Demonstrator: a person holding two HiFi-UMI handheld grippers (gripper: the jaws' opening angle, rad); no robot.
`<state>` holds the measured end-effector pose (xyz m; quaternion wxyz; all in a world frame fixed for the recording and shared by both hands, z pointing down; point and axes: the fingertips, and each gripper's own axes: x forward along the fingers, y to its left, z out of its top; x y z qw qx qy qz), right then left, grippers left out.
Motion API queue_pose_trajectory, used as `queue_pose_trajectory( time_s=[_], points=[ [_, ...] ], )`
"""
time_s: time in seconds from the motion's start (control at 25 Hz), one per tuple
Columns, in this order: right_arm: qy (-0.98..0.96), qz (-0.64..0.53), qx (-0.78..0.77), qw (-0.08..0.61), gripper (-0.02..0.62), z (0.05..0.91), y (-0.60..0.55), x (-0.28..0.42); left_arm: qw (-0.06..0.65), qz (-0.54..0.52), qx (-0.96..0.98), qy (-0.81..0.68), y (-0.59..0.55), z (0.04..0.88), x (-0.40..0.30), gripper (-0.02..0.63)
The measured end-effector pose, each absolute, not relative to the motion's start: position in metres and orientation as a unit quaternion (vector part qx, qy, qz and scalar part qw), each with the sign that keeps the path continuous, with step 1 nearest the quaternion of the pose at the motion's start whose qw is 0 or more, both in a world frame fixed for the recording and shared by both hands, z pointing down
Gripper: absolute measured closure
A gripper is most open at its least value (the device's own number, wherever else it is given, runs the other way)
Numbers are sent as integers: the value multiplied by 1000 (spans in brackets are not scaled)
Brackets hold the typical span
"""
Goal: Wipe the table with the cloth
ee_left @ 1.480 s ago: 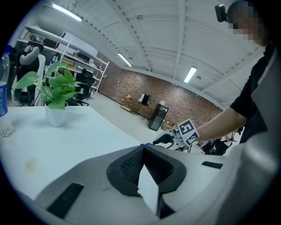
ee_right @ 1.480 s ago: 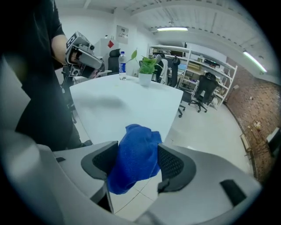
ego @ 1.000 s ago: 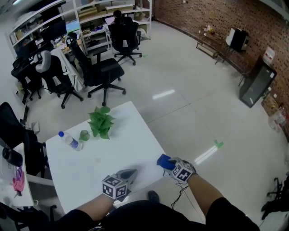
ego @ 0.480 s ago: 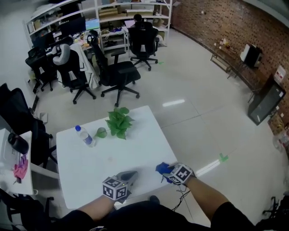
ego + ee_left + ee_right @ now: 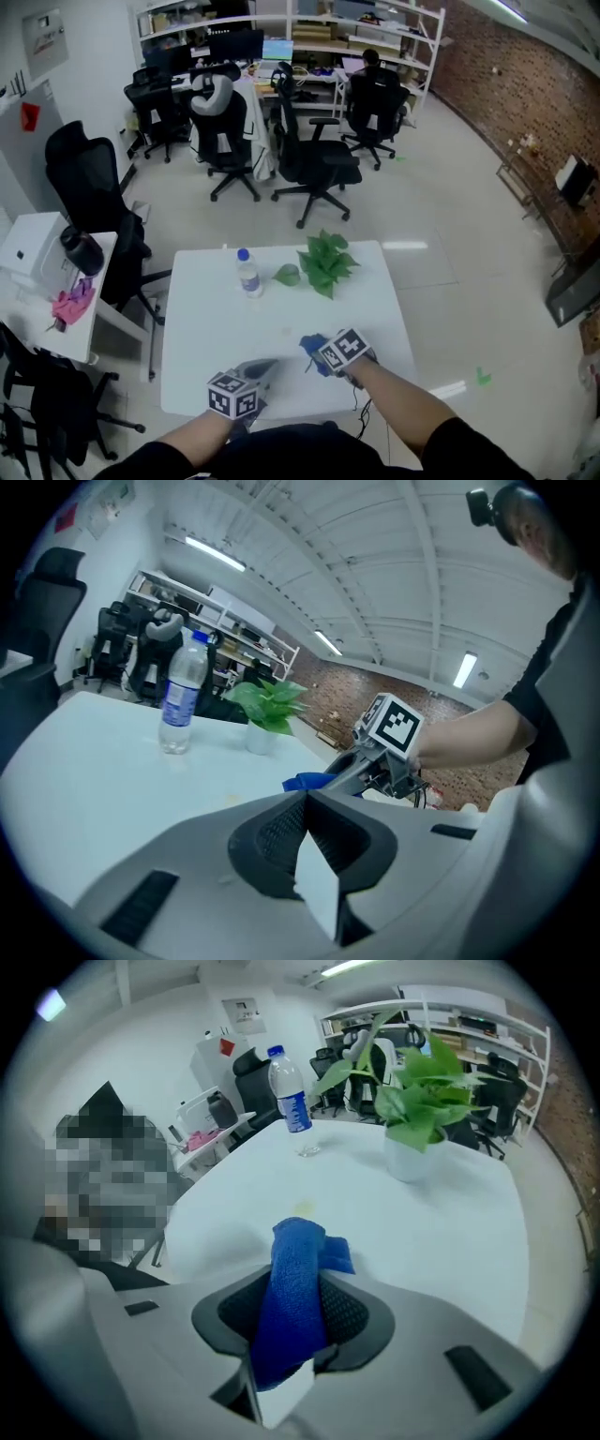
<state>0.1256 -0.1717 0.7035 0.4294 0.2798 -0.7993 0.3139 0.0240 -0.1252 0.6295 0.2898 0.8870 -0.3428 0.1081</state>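
A blue cloth (image 5: 313, 346) is bunched between the jaws of my right gripper (image 5: 320, 358), which is over the front middle of the white table (image 5: 211, 323). In the right gripper view the cloth (image 5: 298, 1246) stands up between the pads, above the tabletop (image 5: 450, 1232) and just short of a small yellowish spot (image 5: 302, 1209). The jaws have just been closing on the cloth. My left gripper (image 5: 262, 367) is at the table's front edge, left of the right one. Its jaws (image 5: 305, 803) are shut with nothing between them. The cloth (image 5: 302, 782) shows beyond them.
A water bottle (image 5: 247, 272), a small green pot (image 5: 288, 275) and a leafy plant (image 5: 326, 261) stand along the table's far side. Black office chairs (image 5: 314, 169) are beyond it. A white side table (image 5: 37, 272) with a dark flask stands at the left.
My right gripper has carried the cloth from the table's front right corner inward over the front middle. The left gripper has moved along the front edge. The head view has swung round.
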Motion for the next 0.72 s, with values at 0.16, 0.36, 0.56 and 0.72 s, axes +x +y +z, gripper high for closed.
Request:
queue_pose_trajectory(
  time_s=[0.16, 0.36, 0.56, 0.72],
  points=[
    [-771, 330, 297, 456, 463, 717, -194, 82, 301, 97, 866, -386, -119, 629, -38, 606],
    [-735, 362, 333, 467, 463, 742, -222, 56, 316, 80, 841, -432, -112, 638, -99, 606],
    [-695, 390, 359, 485, 463, 770, -232, 52, 330, 60, 823, -458, -101, 644, -135, 606],
    [-681, 390, 369, 498, 466, 776, -244, 48, 336, 49, 817, -466, -96, 647, -152, 606]
  ],
)
